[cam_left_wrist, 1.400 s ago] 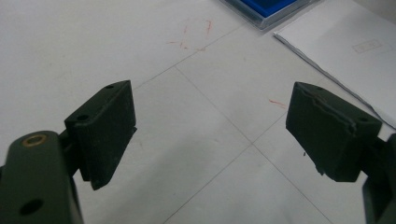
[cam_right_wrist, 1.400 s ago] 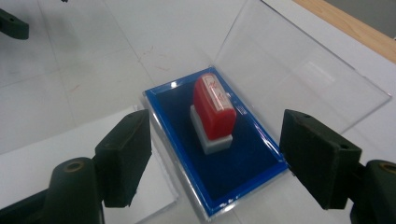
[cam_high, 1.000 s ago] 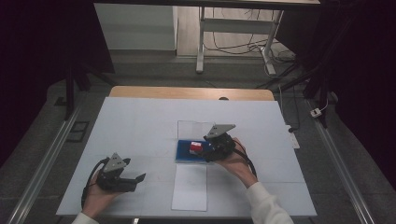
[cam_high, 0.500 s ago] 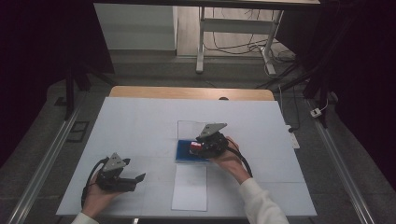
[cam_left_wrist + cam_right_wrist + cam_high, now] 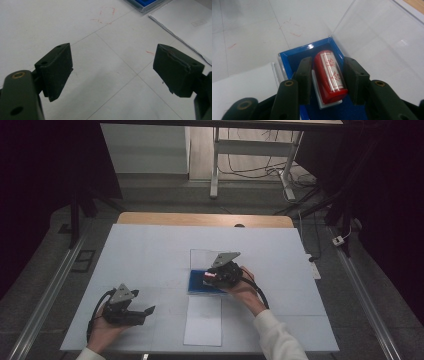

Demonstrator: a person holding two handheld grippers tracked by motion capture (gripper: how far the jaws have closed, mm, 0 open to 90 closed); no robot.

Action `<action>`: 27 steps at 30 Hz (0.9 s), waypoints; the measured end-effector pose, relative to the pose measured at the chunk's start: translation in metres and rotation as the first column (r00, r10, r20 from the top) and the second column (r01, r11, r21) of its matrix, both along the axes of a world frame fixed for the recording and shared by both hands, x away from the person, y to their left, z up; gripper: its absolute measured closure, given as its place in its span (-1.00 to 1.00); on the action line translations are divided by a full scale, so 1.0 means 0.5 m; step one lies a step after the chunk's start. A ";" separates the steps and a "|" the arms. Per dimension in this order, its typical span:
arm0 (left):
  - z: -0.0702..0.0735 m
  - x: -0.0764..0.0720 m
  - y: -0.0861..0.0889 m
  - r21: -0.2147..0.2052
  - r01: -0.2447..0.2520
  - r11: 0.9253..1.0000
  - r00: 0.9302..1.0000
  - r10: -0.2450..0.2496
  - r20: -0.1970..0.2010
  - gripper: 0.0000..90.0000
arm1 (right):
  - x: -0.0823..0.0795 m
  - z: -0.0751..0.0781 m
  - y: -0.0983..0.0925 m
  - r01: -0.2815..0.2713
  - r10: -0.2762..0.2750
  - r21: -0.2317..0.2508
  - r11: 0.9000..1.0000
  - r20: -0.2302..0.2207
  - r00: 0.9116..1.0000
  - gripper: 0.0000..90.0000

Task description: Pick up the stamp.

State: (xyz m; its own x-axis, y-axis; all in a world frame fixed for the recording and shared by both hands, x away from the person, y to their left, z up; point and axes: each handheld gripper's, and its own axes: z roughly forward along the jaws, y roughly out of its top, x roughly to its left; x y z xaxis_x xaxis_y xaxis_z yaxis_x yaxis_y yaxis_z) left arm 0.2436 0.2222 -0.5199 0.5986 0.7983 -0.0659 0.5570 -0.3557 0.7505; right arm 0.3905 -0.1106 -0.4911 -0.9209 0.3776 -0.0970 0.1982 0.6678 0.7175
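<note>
Near edge, high view: left hand (image 5: 100, 332) w/ black two-jaw left gripper (image 5: 144, 312) low over white table (image 5: 150, 260), lying on its side, aimed right. Fingers (image 5: 56, 68) spread wide, nothing between, bare table surface under them in left gripper view; faint red pen marks (image 5: 105, 16) on table beyond.

Just right of that, centre-front: white paper sheet (image 5: 203, 320) flat on table, reaching to near edge.

Further in, mid-table: right hand (image 5: 245, 290) w/ white sleeve (image 5: 277, 340) holding black right gripper (image 5: 210, 275), grey three-cornered plate (image 5: 225, 258) on top. Tips down inside shallow blue-lined clear plastic case (image 5: 197, 285), beyond paper's far end. In right gripper view, fingers (image 5: 304, 77) narrowed either side of red cylindrical stamp w/ white label and red characters (image 5: 330, 75); stamp lying on its side on small white holder (image 5: 322, 103) in blue tray. Left finger looks touching or nearly so, right finger close beside; firm grip or not – can't tell.

Clear hinged lid (image 5: 202, 259) of case open, lying flat toward far side.

Far end: wooden table edge (image 5: 205, 219), then floor w/ cables (image 5: 250, 170) and white metal frame legs (image 5: 215, 160).
</note>
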 end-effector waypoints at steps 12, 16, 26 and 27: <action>0.000 -0.001 0.002 -0.001 0.001 1.000 1.000 -0.001 0.001 -0.64 | -0.002 0.001 0.001 -0.017 0.017 -0.012 1.000 -0.004 1.000 0.55; 0.000 -0.002 0.003 -0.002 0.001 1.000 1.000 -0.001 0.003 -0.64 | -0.004 0.001 0.002 -0.024 0.024 -0.016 1.000 0.006 1.000 0.56; 0.000 -0.003 0.006 -0.002 -0.004 1.000 1.000 0.004 0.004 -0.63 | -0.013 0.021 -0.006 -0.011 0.010 0.036 0.999 0.038 0.999 0.56; 0.000 -0.003 0.006 -0.001 -0.005 1.000 1.000 0.005 0.005 -0.63 | -0.014 0.025 -0.008 -0.011 0.009 0.042 0.999 0.043 0.999 0.56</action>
